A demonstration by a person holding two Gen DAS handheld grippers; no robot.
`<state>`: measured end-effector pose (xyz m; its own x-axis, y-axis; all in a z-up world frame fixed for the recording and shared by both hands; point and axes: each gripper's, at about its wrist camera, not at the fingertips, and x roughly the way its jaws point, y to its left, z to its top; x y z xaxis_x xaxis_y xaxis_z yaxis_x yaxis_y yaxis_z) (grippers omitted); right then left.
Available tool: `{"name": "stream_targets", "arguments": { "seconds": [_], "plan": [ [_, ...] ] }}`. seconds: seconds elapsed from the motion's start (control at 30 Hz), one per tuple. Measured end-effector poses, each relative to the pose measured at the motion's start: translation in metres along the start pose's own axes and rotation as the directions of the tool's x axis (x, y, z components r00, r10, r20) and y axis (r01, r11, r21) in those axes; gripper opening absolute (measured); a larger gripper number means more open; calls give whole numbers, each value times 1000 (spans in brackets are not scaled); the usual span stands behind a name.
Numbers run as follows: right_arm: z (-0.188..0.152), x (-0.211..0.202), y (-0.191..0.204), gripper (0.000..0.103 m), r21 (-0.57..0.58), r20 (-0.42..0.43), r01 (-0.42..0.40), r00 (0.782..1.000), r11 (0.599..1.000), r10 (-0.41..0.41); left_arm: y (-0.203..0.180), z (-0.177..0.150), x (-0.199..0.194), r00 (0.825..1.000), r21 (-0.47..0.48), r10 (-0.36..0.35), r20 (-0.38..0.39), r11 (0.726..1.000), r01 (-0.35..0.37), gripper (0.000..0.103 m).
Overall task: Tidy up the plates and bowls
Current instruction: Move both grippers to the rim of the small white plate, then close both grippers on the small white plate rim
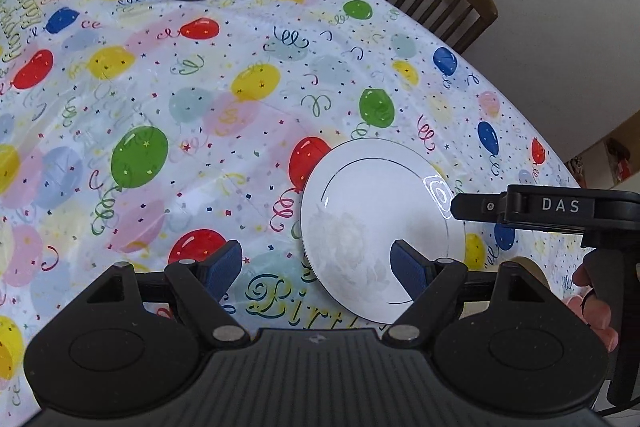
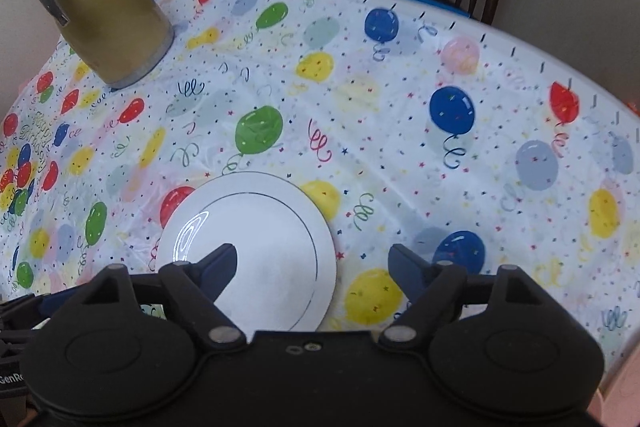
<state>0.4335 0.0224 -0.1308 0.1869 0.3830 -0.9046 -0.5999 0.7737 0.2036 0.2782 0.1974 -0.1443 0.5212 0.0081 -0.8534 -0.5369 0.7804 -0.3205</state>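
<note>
A white plate (image 1: 372,223) lies flat on the balloon tablecloth (image 1: 168,107). The left gripper (image 1: 316,273) hovers spread, empty, its right pad over the plate's near edge. The right gripper (image 2: 312,267) is spread too (left finger above the plate). A gold jug (image 2: 104,11) stands well beyond both.

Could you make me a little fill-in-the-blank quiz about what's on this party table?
1. The white plate lies flat on a tablecloth printed with ____.
2. The tall gold jug stands ____ from the plate.
3. Neither the left gripper nor the right gripper holds anything; both are ____.

Missing words: balloons; apart; open
</note>
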Motion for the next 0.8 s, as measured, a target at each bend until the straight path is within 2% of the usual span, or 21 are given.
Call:
{"name": "stream_targets", "arguments": {
  "seconds": [0.13, 0.27, 0.37, 0.47, 0.6, 0.67, 0.8],
  "plan": [
    [2, 15, -4, 71, 10, -42, -23, 999, 1000, 24, 2, 0, 9, 1000, -20, -23, -19, 1000, 22, 81],
    [3, 24, -9, 65, 22, -58, -43, 997, 999, 44, 3, 1, 16, 1000, -37, -16, -21, 999, 15, 80],
    [4, 27, -11, 56, 28, -68, -55, 996, 998, 57, 4, 2, 20, 999, -48, -25, -25, 999, 23, 64],
    [3, 30, -12, 49, 28, -75, -66, 995, 997, 68, 4, 2, 21, 999, -51, -33, -14, 998, 32, 62],
    [3, 31, -13, 36, 28, -77, -81, 994, 996, 83, 4, 2, 25, 999, -53, -45, -19, 998, 44, 42],
    [3, 31, -14, 34, 26, -78, -85, 993, 996, 87, 4, 2, 26, 999, -55, -49, -20, 997, 48, 35],
    [1, 31, -19, 27, 25, -78, -94, 992, 995, 96, 5, 3, 28, 999, -64, -53, -14, 997, 52, 33]
  ]
}}
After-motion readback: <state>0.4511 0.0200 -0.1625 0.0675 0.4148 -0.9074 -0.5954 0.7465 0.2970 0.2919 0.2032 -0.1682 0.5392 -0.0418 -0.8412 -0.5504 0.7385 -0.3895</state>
